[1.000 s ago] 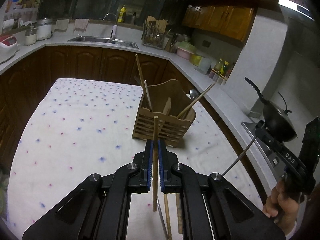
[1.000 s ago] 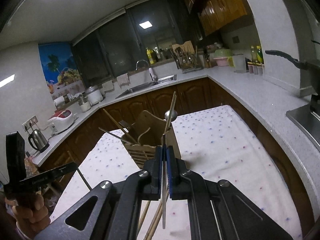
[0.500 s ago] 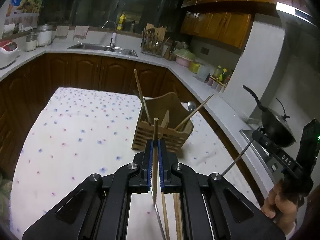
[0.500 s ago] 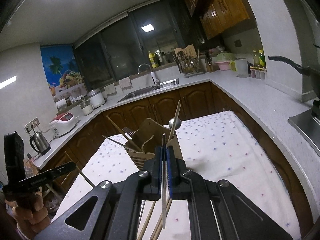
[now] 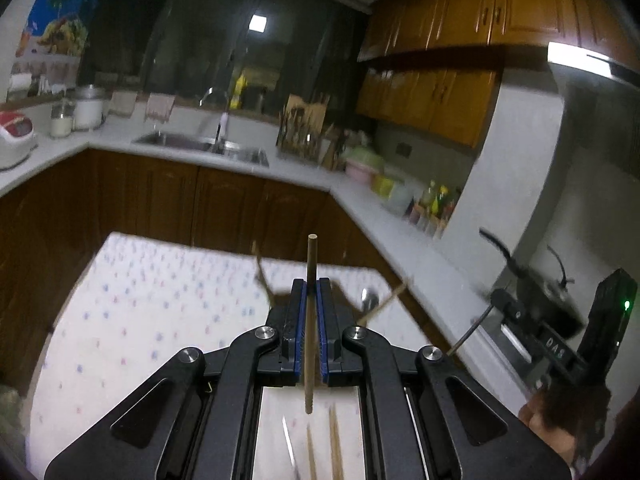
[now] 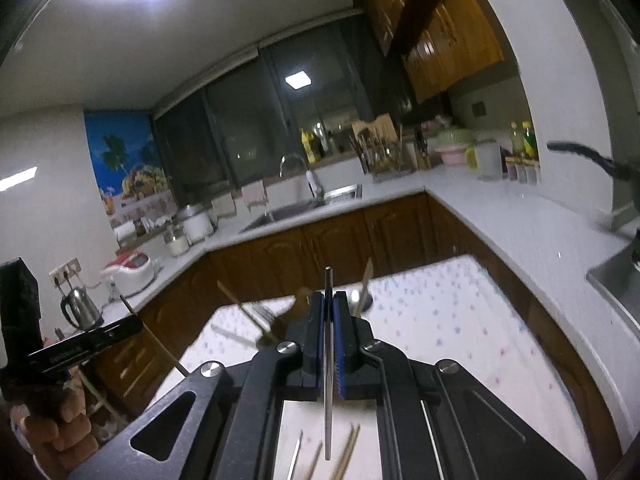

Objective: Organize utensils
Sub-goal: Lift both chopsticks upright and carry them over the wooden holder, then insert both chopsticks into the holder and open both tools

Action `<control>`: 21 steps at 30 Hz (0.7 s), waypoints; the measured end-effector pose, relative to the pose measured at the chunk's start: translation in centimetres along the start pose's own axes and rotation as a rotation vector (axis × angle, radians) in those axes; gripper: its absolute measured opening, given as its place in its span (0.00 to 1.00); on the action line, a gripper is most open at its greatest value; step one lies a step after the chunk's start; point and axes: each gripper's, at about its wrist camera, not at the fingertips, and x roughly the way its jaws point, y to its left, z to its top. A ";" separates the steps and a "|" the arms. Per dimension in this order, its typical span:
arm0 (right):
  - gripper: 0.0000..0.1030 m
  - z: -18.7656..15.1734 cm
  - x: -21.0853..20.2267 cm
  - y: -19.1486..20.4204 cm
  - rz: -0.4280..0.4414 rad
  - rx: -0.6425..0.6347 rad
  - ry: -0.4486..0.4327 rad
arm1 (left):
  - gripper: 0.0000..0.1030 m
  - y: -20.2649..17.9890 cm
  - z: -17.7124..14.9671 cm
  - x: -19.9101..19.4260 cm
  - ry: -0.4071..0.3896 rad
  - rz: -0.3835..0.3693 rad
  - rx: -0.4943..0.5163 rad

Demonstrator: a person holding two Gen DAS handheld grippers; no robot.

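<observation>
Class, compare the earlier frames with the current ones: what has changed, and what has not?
Both grippers rose and tilted upward; the wooden holder sank behind the fingers. Unchanged: left gripper clamps the wooden chopstick, right gripper the metal chopstick.

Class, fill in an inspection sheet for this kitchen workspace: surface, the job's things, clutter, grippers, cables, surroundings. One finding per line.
Surface: table under a white dotted cloth.
Job's things: wooden chopstick upright in the left gripper; metal chopstick upright in the right gripper; wooden utensil holder, mostly hidden behind the fingers, with sticks and a spoon in it; loose chopsticks on the cloth below, blurred.
Clutter: nothing seen on the cloth besides these.
Grippers: both shut on a chopstick.
Cables: nothing seen.
Surroundings: sink, rice cooker, kettle, wok, wooden cabinets.
</observation>
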 end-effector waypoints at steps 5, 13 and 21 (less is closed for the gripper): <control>0.04 3.0 1.5 0.5 -0.002 -0.001 -0.075 | 0.04 -0.1 3.6 1.7 -0.089 0.007 -0.018; 0.04 4.9 5.5 0.2 -0.028 0.009 -0.130 | 0.04 1.7 3.8 7.3 -0.097 0.075 -0.079; 0.04 2.2 9.1 -0.2 -0.061 -0.008 -0.108 | 0.04 3.5 0.1 11.5 -0.028 0.073 -0.097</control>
